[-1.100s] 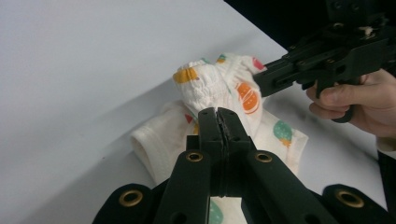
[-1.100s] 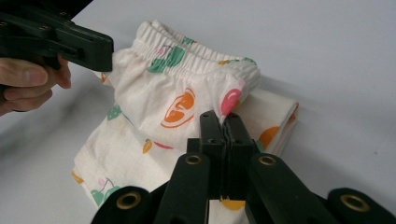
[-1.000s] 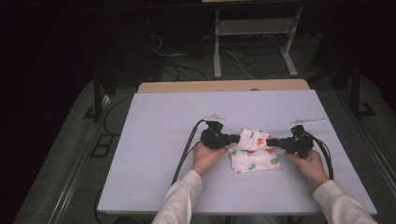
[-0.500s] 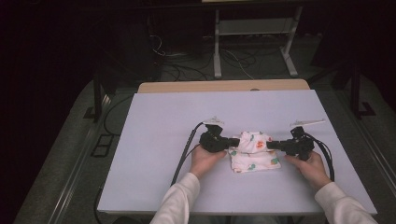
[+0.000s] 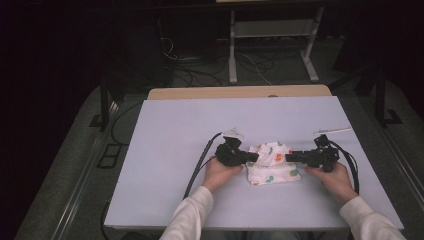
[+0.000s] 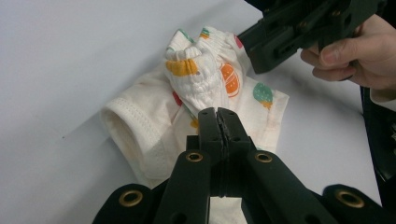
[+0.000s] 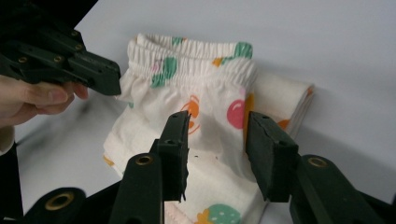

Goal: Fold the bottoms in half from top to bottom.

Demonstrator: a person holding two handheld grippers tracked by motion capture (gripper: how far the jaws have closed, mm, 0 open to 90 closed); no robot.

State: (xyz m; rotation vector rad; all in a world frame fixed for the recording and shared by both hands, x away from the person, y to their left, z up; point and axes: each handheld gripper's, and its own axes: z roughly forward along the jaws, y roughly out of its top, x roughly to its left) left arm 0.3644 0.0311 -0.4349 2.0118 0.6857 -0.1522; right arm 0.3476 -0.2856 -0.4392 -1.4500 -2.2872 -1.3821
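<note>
A small white garment [image 5: 272, 167] printed with fruit lies folded on the pale table [image 5: 200, 125], with its elastic waistband [image 7: 187, 56] gathered. My left gripper [image 6: 219, 119] comes in from the garment's left side [image 5: 254, 157]. Its jaws are shut on a bunched fold of the cloth [image 6: 201, 79]. My right gripper [image 7: 217, 140] reaches in from the right side [image 5: 290, 157]. Its jaws have just been opening and stand apart over the fabric [image 7: 205, 93], which lies between them unpinched. A hand holds each gripper.
Black cables [image 5: 200, 160] trail from both grippers across the table toward its front. A thin white strip [image 5: 332, 131] lies at the back right. A wooden edge [image 5: 240, 92] borders the far side. A metal stand [image 5: 272, 35] and loose cables are on the floor beyond.
Both hands and grippers keep their places at the garment's two sides. No clear shift shows in the high view.
</note>
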